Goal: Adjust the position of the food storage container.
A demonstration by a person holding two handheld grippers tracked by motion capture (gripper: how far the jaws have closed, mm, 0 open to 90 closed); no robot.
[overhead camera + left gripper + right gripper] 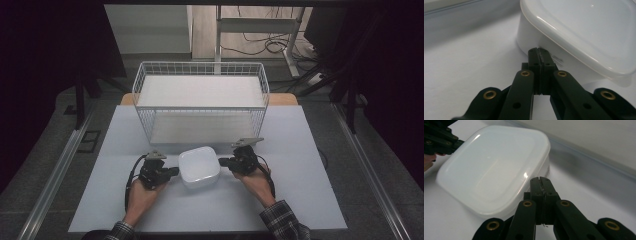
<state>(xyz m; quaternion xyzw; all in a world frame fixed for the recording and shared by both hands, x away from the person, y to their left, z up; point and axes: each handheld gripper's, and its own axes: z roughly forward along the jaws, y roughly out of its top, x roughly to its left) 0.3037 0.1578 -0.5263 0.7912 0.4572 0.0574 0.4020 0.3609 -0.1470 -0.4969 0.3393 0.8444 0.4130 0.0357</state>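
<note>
Container: a white, rounded-square lidded container point(199, 166) sits on the table point(300, 200), in the middle between the left and right edges and nearer the near edge than the far one, just in front of the wire basket.
Lid: a translucent white lid point(491, 167) is on the container, its rim overhanging the wall all round.
Left gripper: the left gripper point(175, 171) lies low over the table at the container's left side, held in the person's left hand point(142, 192); its jaws are pressed together with nothing between them.
Left gripper tips: in the left gripper view the closed tips point(539, 51) sit against the container's side wall, just under the lid's rim; whether they actually press on it cannot be told.
Right gripper: the right gripper point(221, 162) sits at the container's right side, held in the person's right hand point(257, 182); its jaws are also closed together, empty.
Right gripper tips: in the right gripper view the tips point(540, 180) stand just beside the container's wall, below the lid's rim; contact cannot be told.
Grippers to each other: they face one another across the container, one on each side.
Wire basket: a white wire basket point(200, 70) with a white liner stands at the far edge of the table, behind the container and apart from both grippers.
Sleeves: plaid cuffs point(282, 220) show at the near edge.
</note>
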